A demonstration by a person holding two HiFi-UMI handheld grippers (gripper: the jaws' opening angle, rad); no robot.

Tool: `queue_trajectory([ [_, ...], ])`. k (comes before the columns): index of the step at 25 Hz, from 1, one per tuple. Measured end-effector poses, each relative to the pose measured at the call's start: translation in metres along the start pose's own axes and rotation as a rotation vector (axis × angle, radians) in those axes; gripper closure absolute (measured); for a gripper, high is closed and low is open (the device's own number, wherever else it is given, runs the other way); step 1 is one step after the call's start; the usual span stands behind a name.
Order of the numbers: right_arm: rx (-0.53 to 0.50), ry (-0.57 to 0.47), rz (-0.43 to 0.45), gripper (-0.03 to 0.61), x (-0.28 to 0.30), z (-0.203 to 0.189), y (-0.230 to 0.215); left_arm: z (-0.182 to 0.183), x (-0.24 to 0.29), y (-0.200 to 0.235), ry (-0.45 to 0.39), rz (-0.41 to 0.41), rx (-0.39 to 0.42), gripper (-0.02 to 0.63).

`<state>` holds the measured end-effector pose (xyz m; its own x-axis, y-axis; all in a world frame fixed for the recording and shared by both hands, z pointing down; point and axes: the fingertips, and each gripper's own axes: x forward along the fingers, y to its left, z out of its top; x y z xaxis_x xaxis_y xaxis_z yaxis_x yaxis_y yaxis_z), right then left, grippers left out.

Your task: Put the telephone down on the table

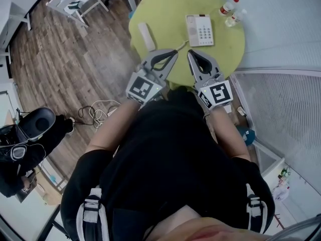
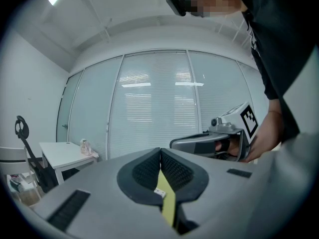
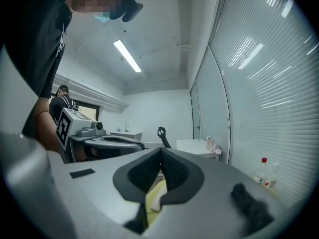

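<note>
Quick count first: one telephone (image 1: 199, 30), one loose handset (image 1: 147, 35), two bottles, two tongs, all on or around one round yellow-green tabletop (image 1: 165, 11).

The telephone is the white keypad base. It sits flat on the tabletop, a bit past the middle and toward the far right. The handset isn't on it. It lies by itself near the left edge, well apart from the base, with a bare yellow strip between them. The bottles, one with a red cap (image 1: 228, 7) and a clear one (image 1: 234, 18), stand just beside each other at the far right edge, near the telephone's far corner but not touching it.

Both tongs are at the near edge, side by side with their tips close together but apart. The left tongs (image 1: 175, 51) are clenched, tips meeting, with nothing pinched, only yellow tabletop showing through the gap behind them. Same story for the right tongs (image 1: 190, 52): clenched, nothing in them. Neither touches the telephone or the handset.

For room to move, the far left part of the tabletop is bare, and so is the near right part between the right tongs and the edge. Off the left edge there's open wood floor (image 1: 65, 59) with a tangle of cables (image 1: 95, 112) further back. Off the right edge it's tight, with a glass wall with blinds (image 1: 281, 109) close by.
</note>
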<state>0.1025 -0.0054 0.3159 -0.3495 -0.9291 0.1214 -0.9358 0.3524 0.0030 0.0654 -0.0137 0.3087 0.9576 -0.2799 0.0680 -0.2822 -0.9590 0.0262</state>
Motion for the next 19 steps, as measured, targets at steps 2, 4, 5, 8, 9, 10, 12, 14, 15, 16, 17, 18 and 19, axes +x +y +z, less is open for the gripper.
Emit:
queue_trajectory([
  [2,-0.002,0.004,0.0,0.56,-0.0007,-0.001,0.0011,0.0002,-0.0012,-0.0006,0.001,0.0,0.0,0.6],
  [4,-0.002,0.005,0.0,0.56,-0.0016,-0.0012,0.0023,0.0006,-0.0026,-0.001,0.001,0.001,-0.001,0.6],
  [5,0.0,0.005,-0.001,0.56,-0.0021,-0.0015,0.0026,0.0004,-0.0032,-0.0013,0.001,0.001,-0.001,0.6],
  [8,-0.001,0.005,-0.006,0.56,-0.003,-0.0033,0.0012,-0.0026,-0.0025,-0.0014,0.005,0.003,0.0,0.6],
  [9,-0.007,0.006,-0.008,0.56,-0.0029,-0.0038,0.0005,-0.0038,-0.0017,-0.0009,0.007,0.005,-0.001,0.6],
  [10,-0.015,0.008,-0.008,0.56,-0.0026,-0.004,0.0004,-0.0045,-0.0012,-0.0003,0.008,0.006,-0.003,0.6],
  [12,-0.028,0.013,-0.006,0.56,-0.0019,-0.0041,0.0022,-0.0045,-0.0017,0.0005,0.008,0.009,-0.005,0.6],
  [14,-0.029,0.014,-0.003,0.56,-0.0027,-0.0051,0.0049,-0.0045,-0.0038,-0.0001,0.009,0.01,-0.003,0.6],
  [15,-0.028,0.015,-0.002,0.56,-0.0035,-0.006,0.0061,-0.0047,-0.0048,-0.001,0.009,0.01,-0.002,0.6],
  [16,-0.028,0.017,-0.002,0.56,-0.0044,-0.0071,0.0071,-0.0048,-0.0059,-0.0018,0.009,0.01,-0.001,0.6],
  [17,-0.028,0.019,-0.002,0.56,-0.0051,-0.0081,0.008,-0.0049,-0.007,-0.0025,0.009,0.011,0.0,0.6],
  [18,-0.028,0.022,-0.001,0.56,-0.0057,-0.009,0.0089,-0.0049,-0.008,-0.0032,0.009,0.011,0.001,0.6],
  [19,-0.027,0.024,-0.001,0.56,-0.0063,-0.01,0.0098,-0.005,-0.0091,-0.0038,0.009,0.011,0.002,0.6],
])
